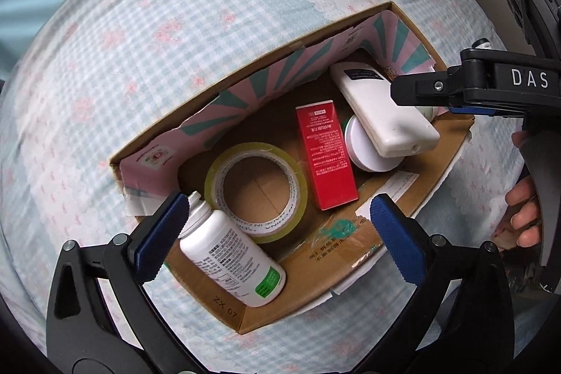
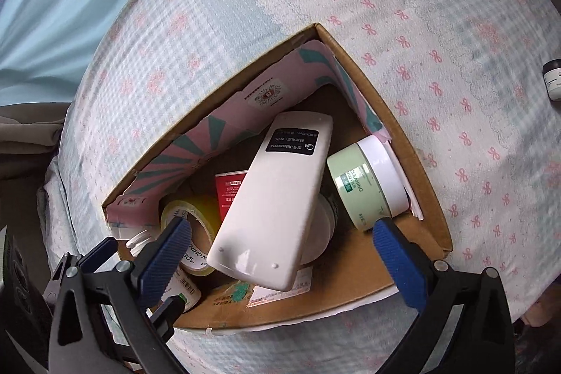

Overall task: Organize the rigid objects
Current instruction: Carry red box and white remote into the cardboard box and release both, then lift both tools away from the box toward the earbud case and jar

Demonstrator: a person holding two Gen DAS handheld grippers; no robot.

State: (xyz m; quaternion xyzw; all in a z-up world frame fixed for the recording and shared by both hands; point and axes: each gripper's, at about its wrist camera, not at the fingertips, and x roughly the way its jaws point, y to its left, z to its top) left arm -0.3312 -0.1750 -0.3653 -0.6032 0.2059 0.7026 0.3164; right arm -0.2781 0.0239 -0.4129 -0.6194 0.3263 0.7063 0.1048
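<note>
While both grippers' fingers (image 1: 163,235) (image 2: 396,255) stand released, packing continues; next, seat white plastic remote (image 2: 277,198) flat in brown cardboard box (image 1: 354,265).

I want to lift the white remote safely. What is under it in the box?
The white remote lies tilted on a white-lidded jar, beside the green jar. Whatever lies beneath its middle is covered.

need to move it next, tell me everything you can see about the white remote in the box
The white remote is a glossy plastic slab with rounded corners, lying back-up: a black label with white print sits near its far end. It lies tilted inside the cardboard box, propped on a white-lidded jar, beside a green jar. Neither gripper touches it.
</note>
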